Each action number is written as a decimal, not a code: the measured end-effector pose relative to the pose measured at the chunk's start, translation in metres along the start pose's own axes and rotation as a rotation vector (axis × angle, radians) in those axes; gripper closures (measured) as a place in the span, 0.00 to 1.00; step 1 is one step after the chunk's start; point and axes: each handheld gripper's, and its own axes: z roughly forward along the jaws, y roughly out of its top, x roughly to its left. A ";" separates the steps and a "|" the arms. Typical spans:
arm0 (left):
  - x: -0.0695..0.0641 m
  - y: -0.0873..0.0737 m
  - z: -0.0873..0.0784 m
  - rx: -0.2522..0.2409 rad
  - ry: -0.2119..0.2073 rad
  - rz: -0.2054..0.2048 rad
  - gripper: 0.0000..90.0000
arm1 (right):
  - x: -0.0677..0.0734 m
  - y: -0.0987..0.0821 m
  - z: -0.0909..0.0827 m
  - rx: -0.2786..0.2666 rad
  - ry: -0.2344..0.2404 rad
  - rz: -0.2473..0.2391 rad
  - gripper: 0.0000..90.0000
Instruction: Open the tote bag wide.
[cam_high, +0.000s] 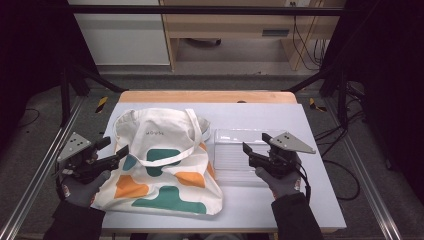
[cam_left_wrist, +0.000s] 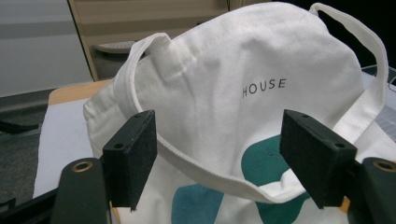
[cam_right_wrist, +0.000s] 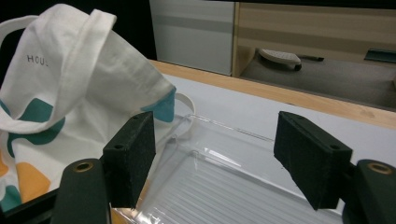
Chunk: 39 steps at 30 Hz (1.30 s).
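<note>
I hold my left gripper (cam_high: 116, 150) at the near left edge of the tote bag (cam_high: 160, 160), its jaws spread wide with nothing between them. Through the left gripper view the bag (cam_left_wrist: 224, 84) lies straight ahead of those jaws: cream cloth printed with the word HOUSE, teal shapes lower down, and a strap (cam_left_wrist: 140, 60) looping up on the side of my left jaw. A hemmed fold of the cloth curves across the gap between the pads (cam_left_wrist: 133, 156), but I cannot tell whether it touches them.

My right gripper (cam_high: 248, 152) sits on the other side of the bag, pointing inward over the clear plastic tray (cam_high: 240, 155). Its jaws are also wide apart and hold nothing. In the right gripper view the tray (cam_right_wrist: 219, 172) spreads out just ahead of and below the pads (cam_right_wrist: 308, 156), ribbed on its floor, with its far rim catching the light. Off to the side of my left jaw the bag (cam_right_wrist: 79, 93) rises in a bunched heap, a strap (cam_right_wrist: 81, 65) running down its face, and its edge lies against the tray's near side.

Both things rest on the pale table (cam_high: 310, 200), bag between my two grippers and nearer the left one, tray directly before the right. My gloved left hand (cam_high: 80, 187) and right hand (cam_high: 282, 182) grip the handles at the near edge.
</note>
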 end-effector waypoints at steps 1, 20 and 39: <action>-0.001 0.001 0.002 -0.003 -0.003 -0.001 0.32 | 0.002 0.001 0.002 -0.002 0.005 -0.001 0.33; -0.013 0.003 0.033 0.050 0.011 0.026 0.41 | 0.031 0.004 0.040 0.053 0.096 -0.021 0.39; -0.009 -0.020 0.055 0.163 0.059 0.031 0.54 | 0.069 0.005 0.070 0.083 0.189 -0.052 0.39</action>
